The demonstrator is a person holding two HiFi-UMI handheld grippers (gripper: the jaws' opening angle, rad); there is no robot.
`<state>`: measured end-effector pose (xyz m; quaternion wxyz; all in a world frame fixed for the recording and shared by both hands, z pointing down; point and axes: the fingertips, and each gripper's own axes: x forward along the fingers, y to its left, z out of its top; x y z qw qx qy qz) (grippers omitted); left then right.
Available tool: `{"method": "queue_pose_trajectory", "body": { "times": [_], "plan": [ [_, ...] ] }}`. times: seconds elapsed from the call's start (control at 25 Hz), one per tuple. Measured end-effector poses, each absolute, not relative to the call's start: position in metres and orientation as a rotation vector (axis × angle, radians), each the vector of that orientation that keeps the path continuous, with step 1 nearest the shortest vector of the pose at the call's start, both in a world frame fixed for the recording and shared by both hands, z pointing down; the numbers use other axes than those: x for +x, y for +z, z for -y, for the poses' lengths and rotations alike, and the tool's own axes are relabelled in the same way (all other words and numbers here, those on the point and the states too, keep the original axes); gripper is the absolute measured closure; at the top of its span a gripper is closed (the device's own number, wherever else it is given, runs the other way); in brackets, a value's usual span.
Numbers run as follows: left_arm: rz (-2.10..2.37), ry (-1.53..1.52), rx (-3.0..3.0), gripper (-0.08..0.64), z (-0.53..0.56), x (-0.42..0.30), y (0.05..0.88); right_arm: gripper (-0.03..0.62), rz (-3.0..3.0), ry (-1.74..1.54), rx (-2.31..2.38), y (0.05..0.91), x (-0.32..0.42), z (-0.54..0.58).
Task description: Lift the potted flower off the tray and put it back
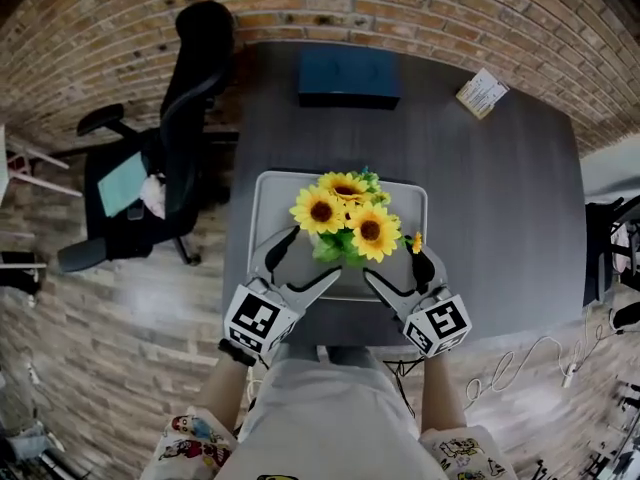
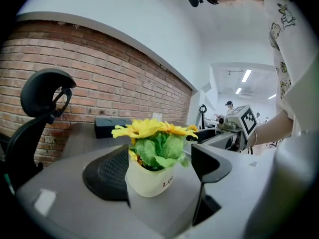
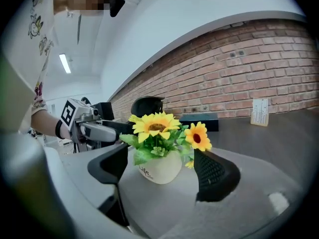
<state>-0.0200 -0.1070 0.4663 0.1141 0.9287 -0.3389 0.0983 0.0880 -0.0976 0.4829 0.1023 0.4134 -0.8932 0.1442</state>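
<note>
At the bottom of the head view the person is standing against the table edge, holding the left gripper (image 1: 316, 252) at lower left of centre and the right gripper (image 1: 393, 265) at lower right of centre. Each is carrying a cube with black-and-white square markers; these patterns are not lettering.

Both grippers are standing wide open. In each gripper view the small cream rounded pot (image 2: 149, 180) of artificial yellow sunflowers (image 1: 345, 216) is sitting between the black ribbed pads with clear gaps on both sides, so nothing is being gripped. The pot is resting upright on the pale grey rectangular tray (image 1: 262, 208), at the middle of the frame.

Judging from this, the pot is on the tray and free of both grippers. Whether this is the approach to the lift or the end of the return, the pictures are not telling. If the lift is ahead, the jaws are needing to close evenly on the pot's round wall, below the leaves, and rise straight up so it is not tipping.

The pot is bearing dark red script reading "Life".

Farther up the dark grey table (image 1: 500, 198) a dark blue flat box (image 1: 349, 76) is lying with no legible mark, and a small printed card (image 1: 482, 93) is showing print too small to read. A black office chair (image 1: 160, 168) is standing at left.
</note>
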Motion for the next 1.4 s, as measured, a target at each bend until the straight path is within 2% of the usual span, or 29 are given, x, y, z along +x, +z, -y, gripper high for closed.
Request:
{"method": "queue_pose_trajectory", "body": {
  "times": [0.48,0.56,0.68,0.76,0.92,1.04,1.16,1.32,1.4],
  "plan": [
    [1.027,0.139,2.800,0.180,0.084,-0.016,0.385,0.192,2.690,0.248,1.317,0.407,0.114,0.086],
    [1.039,0.106,2.798,0.202,0.082,-0.016,0.370,0.243,2.703,0.211,1.317,0.392,0.116,0.083],
    [1.059,0.074,2.786,0.241,0.079,-0.017,0.357,0.267,2.733,0.163,1.330,0.372,0.117,0.078],
    [1.062,0.055,2.775,0.259,0.076,-0.017,0.353,0.302,2.746,0.133,1.331,0.362,0.116,0.075],
    [1.098,0.038,2.751,0.340,0.072,-0.023,0.352,0.369,2.786,0.108,1.361,0.346,0.118,0.068],
    [1.108,0.049,2.749,0.359,0.069,-0.026,0.348,0.409,2.789,0.100,1.369,0.339,0.120,0.065],
    [1.130,0.048,2.741,0.426,0.067,-0.031,0.343,0.469,2.783,0.098,1.379,0.338,0.121,0.064],
    [1.137,0.043,2.715,0.481,0.066,-0.036,0.347,0.567,2.780,0.106,1.374,0.341,0.120,0.063],
    [1.139,0.041,2.710,0.529,0.066,-0.039,0.351,0.591,2.783,0.125,1.372,0.342,0.118,0.062]
  ]
}}
